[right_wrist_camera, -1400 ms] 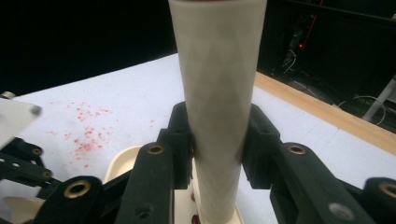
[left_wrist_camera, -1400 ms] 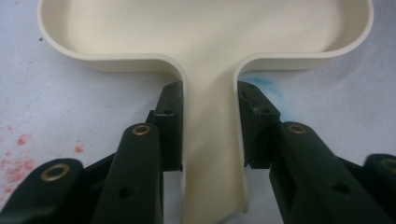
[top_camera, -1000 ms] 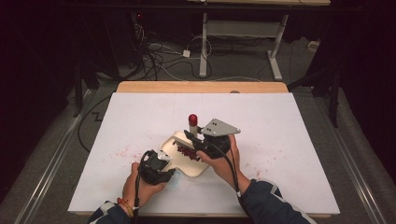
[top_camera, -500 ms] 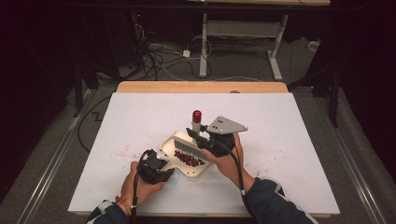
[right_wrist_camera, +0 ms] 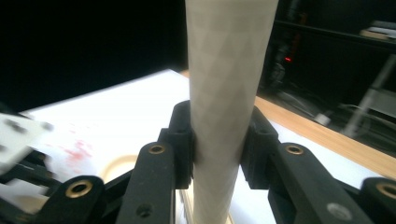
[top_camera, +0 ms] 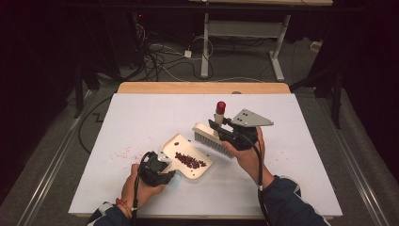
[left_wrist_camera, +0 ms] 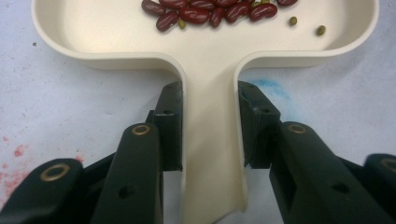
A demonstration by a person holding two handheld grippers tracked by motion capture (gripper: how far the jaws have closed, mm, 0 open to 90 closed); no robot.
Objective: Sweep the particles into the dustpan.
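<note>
Clamping the cream dustpan's handle, the left gripper is holding it flat on the white table; the right gripper is gripping the one brush by its red-tipped handle, just beyond the pan. One cluster of red beans is lying inside. Bare surface is stretching wide toward every edge.

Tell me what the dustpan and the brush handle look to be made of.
Dustpan: probably moulded plastic, cream, smooth and slightly glossy, with rounded rims and a one-piece handle held in the left gripper. Brush handle: likely plastic too, off-white and matte, with a faint diamond-like texture on it; the right gripper clamps it. From above, its tip is red.
</note>
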